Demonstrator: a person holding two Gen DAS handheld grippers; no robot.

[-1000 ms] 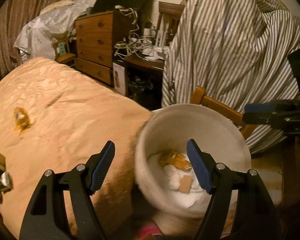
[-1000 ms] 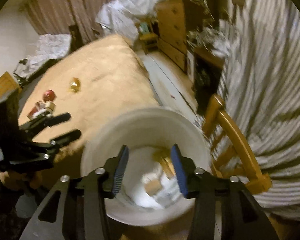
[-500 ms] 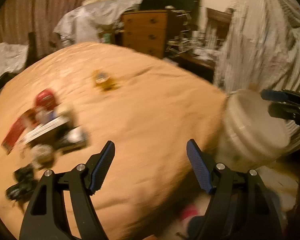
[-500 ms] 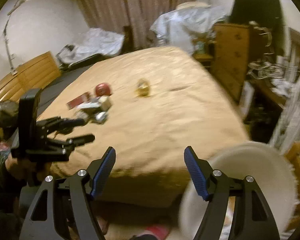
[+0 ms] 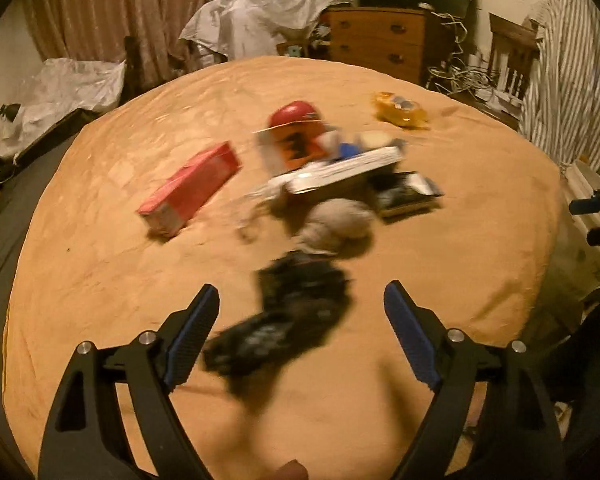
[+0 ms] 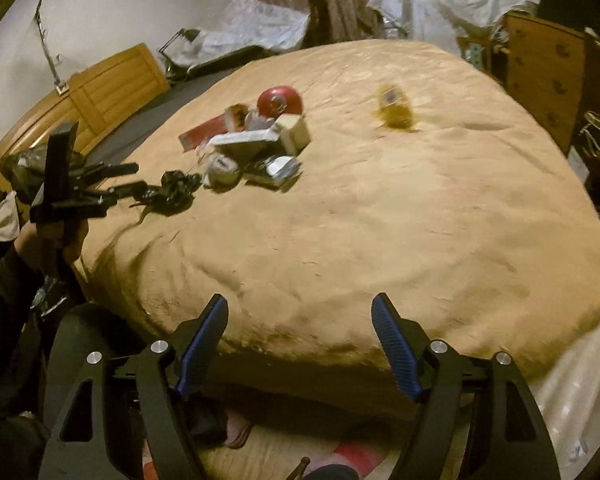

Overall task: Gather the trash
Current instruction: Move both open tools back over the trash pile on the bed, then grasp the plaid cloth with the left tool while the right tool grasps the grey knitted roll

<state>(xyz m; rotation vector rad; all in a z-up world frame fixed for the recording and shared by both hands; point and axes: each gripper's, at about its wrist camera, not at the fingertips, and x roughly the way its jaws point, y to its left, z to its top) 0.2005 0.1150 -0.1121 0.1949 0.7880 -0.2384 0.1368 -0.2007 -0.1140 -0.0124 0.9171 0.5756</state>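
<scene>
1. Bedding formed the largest surface: a tan, matte, softly wrinkled bedspread (image 6: 380,220) was seen domed over the mattress, its near edge cut off behind the right gripper's arms.
2. Wood furniture was ranged around it: a slatted headboard (image 6: 88,96) at the far left and a chest of drawers (image 5: 380,40) beyond the bed, partly hidden by crinkled plastic sheeting (image 5: 256,12).
3. A flat red carton (image 5: 192,188), long and rectangular, was found lying on the bedspread with its long axis running from near-left to far-right in the left wrist view.
4. A heap of trash (image 5: 332,168) was piled just beside the carton: a round red lid, a white flat box tilted across the pile, a pale crumpled wad and a dark foil packet. Motion blur left the labels unreadable.
5. A black crumpled wrapper (image 5: 296,316) was seen nearest the left gripper (image 5: 300,332), smeared by blur, its outline uncertain.
6. A yellow, glossy crinkled wrapper (image 6: 394,110) lay well apart from the heap.
7. The left gripper's ribbed blue pads were spread and opening, with the black wrapper between them but not pressed.
8. The right gripper (image 6: 300,344) was likewise opening, nothing between its pads, over the bed's near edge.
</scene>
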